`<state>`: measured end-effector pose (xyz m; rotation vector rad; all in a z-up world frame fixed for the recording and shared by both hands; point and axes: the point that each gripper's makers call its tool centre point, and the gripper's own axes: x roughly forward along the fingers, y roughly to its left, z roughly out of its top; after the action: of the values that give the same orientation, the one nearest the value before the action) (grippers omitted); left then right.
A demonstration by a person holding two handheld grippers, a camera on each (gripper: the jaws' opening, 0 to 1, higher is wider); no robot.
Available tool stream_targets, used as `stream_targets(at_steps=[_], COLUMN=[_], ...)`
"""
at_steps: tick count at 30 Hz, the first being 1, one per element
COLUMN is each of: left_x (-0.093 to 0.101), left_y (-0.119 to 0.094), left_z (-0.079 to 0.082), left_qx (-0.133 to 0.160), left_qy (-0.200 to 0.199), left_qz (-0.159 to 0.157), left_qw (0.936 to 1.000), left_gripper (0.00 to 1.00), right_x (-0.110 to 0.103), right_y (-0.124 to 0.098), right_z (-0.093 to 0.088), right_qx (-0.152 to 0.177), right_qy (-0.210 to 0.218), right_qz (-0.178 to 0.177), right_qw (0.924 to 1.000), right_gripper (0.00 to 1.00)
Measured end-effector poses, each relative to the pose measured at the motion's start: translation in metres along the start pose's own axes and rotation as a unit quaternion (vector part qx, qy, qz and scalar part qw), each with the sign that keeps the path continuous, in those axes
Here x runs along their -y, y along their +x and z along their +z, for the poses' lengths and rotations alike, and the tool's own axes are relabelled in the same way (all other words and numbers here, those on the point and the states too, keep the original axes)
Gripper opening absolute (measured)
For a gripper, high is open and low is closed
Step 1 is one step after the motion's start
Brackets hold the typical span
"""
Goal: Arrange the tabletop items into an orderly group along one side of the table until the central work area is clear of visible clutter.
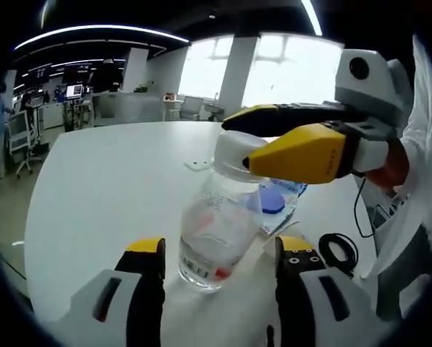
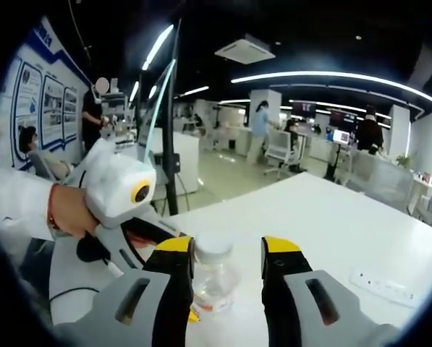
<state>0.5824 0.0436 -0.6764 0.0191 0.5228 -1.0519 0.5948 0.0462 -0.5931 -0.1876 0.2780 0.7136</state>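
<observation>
I judge the tidying barely begun: the clear bottle (image 1: 219, 231) stands low centre on the white table (image 1: 107, 188), my left gripper (image 1: 219, 271) spread wide around its base, my right gripper (image 1: 270, 141) clamped on its white cap (image 1: 234, 153); blue-lidded clutter (image 1: 273, 199) behind waits

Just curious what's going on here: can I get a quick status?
Left tool open around the jar. Right tool at the lid, grip unclear. Blue-capped item and black cable behind.
</observation>
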Motion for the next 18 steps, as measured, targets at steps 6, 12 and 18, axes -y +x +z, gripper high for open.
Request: stream_targets(at_steps=[6,12,18], left_x=[0.003,0.003,0.005], left_y=[-0.003,-0.009,-0.015], left_z=[0.001,0.002,0.005], left_qx=[-0.001,0.001,0.001], left_qy=[-0.003,-0.007,-0.007], left_qz=[0.005,0.012,0.019], left_qw=[1.0000,0.9999,0.9998], left_gripper=[0.64,0.65,0.67], right_x=[0.002,0.002,0.004], right_y=[-0.007,-0.012,-0.017], right_z=[0.002,0.004,0.007], right_qx=[0.004,0.007,0.011], right_qy=[0.003,0.000,0.013], right_qz=[0.003,0.011,0.013], right_qw=[1.0000,0.9999,0.9998], right_gripper=[0.35,0.38,0.42])
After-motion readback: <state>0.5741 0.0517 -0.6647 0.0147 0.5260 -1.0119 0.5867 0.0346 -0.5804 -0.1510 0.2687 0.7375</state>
